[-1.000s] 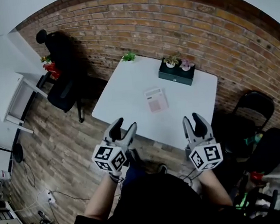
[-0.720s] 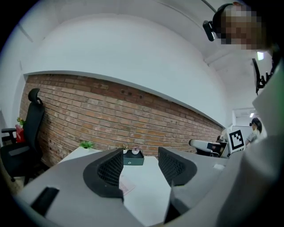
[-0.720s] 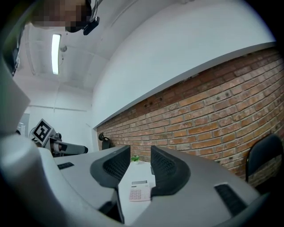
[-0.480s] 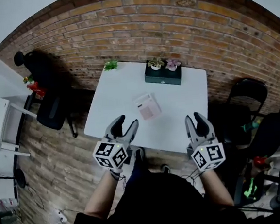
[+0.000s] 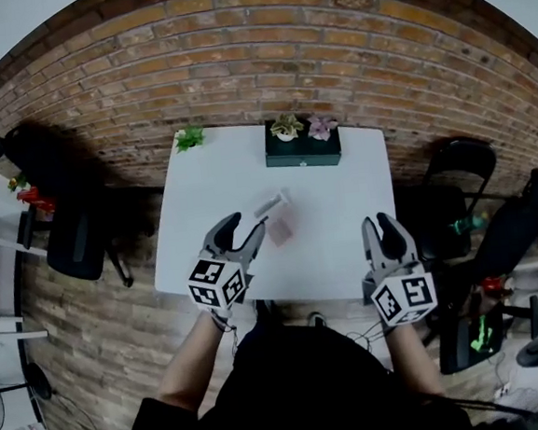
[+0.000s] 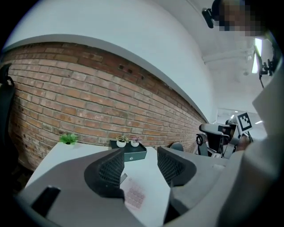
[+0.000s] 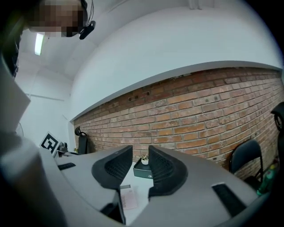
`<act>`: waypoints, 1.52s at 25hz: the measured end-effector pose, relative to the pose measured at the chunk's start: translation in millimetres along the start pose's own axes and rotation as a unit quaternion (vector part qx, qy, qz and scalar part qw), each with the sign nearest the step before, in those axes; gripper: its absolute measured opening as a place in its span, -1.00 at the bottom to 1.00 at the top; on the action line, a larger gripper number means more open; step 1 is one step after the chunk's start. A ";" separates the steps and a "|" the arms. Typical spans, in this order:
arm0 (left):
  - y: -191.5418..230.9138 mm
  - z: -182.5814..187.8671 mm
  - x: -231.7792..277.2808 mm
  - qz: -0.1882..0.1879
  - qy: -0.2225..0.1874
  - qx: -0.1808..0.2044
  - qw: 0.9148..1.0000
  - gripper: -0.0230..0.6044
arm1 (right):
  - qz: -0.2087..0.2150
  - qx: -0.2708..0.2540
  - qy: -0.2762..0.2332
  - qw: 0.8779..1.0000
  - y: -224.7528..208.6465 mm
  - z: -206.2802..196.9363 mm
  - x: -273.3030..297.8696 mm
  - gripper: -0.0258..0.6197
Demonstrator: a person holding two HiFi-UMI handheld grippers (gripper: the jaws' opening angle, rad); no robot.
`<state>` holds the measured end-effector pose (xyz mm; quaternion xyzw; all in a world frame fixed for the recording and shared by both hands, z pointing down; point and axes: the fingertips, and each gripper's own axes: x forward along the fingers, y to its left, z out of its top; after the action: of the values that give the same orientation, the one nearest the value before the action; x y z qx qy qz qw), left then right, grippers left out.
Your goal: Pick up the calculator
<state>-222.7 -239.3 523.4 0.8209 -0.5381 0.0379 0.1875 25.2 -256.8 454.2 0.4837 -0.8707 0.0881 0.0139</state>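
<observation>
The pink calculator [image 5: 280,223] lies flat near the middle of the white table [image 5: 343,203]. My left gripper [image 5: 239,234] hovers over the table's near left part, just short of the calculator. Its jaws are wide and closing, with nothing between them. In the left gripper view, the calculator [image 6: 135,195] shows low between the left gripper's [image 6: 140,160] fingers, farther along the table. My right gripper [image 5: 387,232] hangs at the table's near right edge. Its jaws are narrower and closing on nothing. The right gripper view shows the calculator [image 7: 129,198] below the right gripper [image 7: 140,166].
A dark planter box [image 5: 301,147] with two small potted plants stands at the table's far edge by the brick wall. A small green plant [image 5: 187,137] sits at the far left corner. Black chairs stand to the left [image 5: 70,245] and right [image 5: 457,169].
Both grippers have moved forward to the table. The left one went further and now hangs over the tabletop beside the calculator. The right jaws have narrowed.
</observation>
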 end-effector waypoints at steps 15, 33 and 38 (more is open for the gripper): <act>108.1 -131.8 113.3 -0.087 0.176 -0.057 0.979 -0.16 | -0.170 -0.010 0.020 0.985 -16.6 -19.5 -2.1 -0.58; 95.9 -195.2 154.7 -0.161 0.283 -0.137 0.936 -0.37 | -0.209 0.027 0.041 0.977 -7.2 -42.5 -14.3 -0.61; 97.6 -199.5 152.3 -0.152 0.291 -0.162 0.931 -0.63 | -0.191 0.032 0.043 0.980 -10.6 -46.6 -12.3 -0.61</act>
<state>-218.8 -336.4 774.6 0.8043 -0.3275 0.1583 0.4699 37.8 -244.1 500.3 0.6371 -0.7576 0.1323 0.0525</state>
